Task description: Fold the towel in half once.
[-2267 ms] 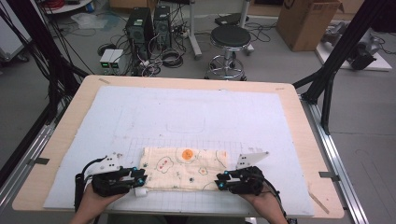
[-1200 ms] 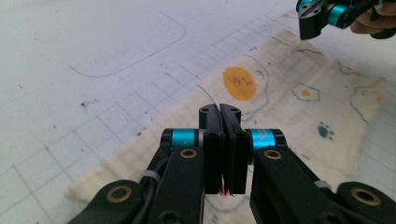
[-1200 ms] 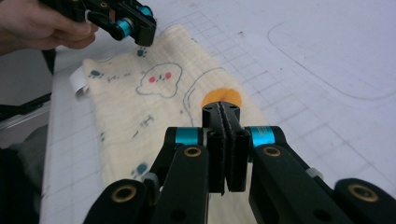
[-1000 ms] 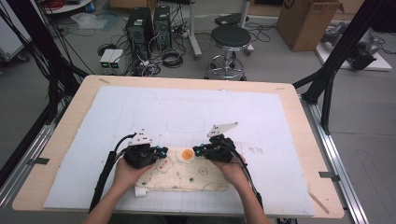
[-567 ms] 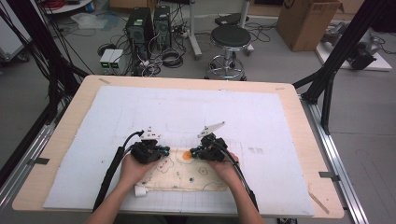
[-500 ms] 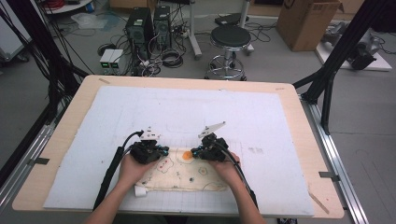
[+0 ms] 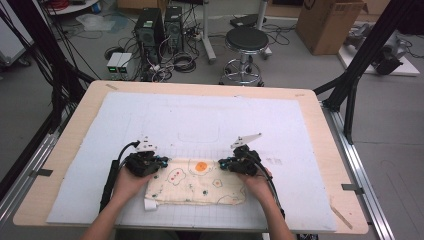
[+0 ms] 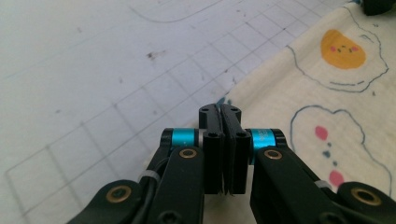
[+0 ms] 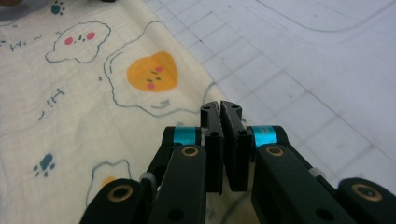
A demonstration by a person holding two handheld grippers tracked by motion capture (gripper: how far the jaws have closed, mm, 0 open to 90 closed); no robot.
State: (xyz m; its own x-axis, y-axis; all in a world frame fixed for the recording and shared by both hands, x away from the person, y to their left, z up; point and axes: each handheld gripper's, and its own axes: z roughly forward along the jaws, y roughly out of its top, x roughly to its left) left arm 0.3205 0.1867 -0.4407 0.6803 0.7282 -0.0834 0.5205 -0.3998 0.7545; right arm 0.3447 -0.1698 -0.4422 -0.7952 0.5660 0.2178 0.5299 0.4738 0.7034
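High view: a cream cotton cloth printed with fried-egg cartoons and small paw marks (image 7: 196, 181) lies flat near the front edge of the wooden tabletop (image 7: 80, 120), on a pale grey gridded mat (image 7: 210, 120) that covers most of it. The left gripper (image 7: 161, 162), held in the person's left hand (image 7: 127, 181), sits at the cloth's far left corner; the right gripper (image 7: 223, 163), held in the right hand (image 7: 256, 181), sits at the far right corner, with an orange yolk print between them. Left gripper view shows the two black jaws pressed together at the cloth's edge (image 8: 299, 107), clenched with no gap visible, though whether fabric is pinched between them cannot be told. Right gripper view shows the same: jaws closed tight just at the hem beside the orange yolk (image 9: 152, 71), a hold on the cloth not clear. Beyond the tabletop, on the floor, stand a black round stool (image 7: 247, 41), two computer towers (image 7: 159, 27) and a brown cardboard box (image 7: 334, 22).
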